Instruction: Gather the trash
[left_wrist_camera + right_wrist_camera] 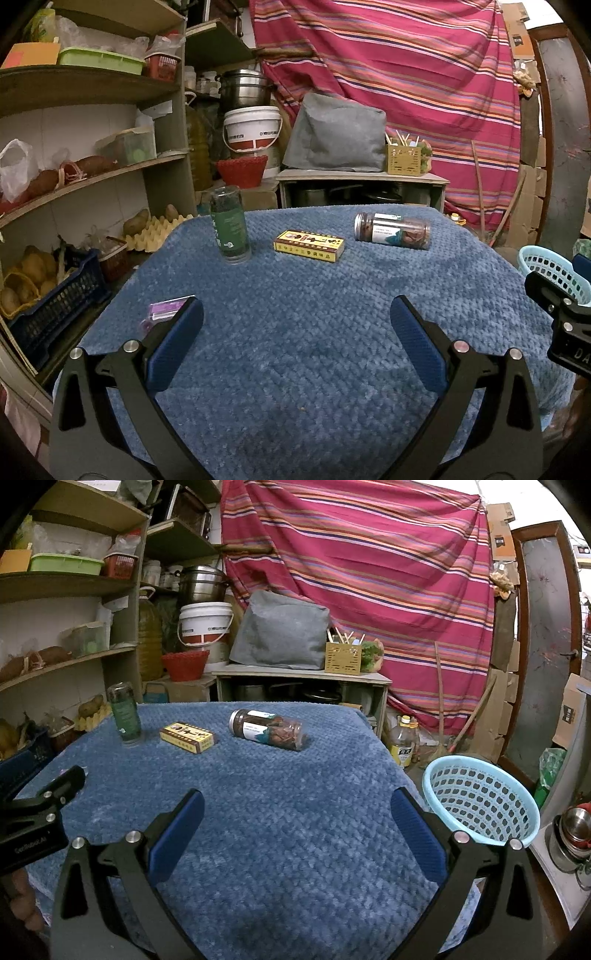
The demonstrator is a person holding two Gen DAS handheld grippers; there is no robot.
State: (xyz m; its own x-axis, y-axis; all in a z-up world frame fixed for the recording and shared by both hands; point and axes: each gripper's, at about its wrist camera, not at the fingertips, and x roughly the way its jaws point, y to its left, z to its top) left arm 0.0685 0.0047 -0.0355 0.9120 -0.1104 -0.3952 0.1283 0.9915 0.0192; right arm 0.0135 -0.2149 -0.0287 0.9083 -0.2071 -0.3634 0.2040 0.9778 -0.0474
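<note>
The left gripper sits nearest the lens, its blue-padded fingers spread wide with nothing between them, hovering over the bench — a surface covered by a blue quilted cloth. The right gripper is likewise spread and empty above the same cloth, and its black body shows at the right edge of the left wrist view.

Behind the bench a large red striped cloth hangs, with wooden shelves at the left. Off the bench's right side stands a light blue perforated basket, empty as far as can be seen.

On the far half of the bench lie the items: a clear jar with a silver lid and brown contents, tipped on its side toward the right; a green bottle standing upright at the far left; and between them, apart from both, a yellow box lying flat. A small purple packet lies near the left edge — partly hidden behind the left gripper's left finger.
</note>
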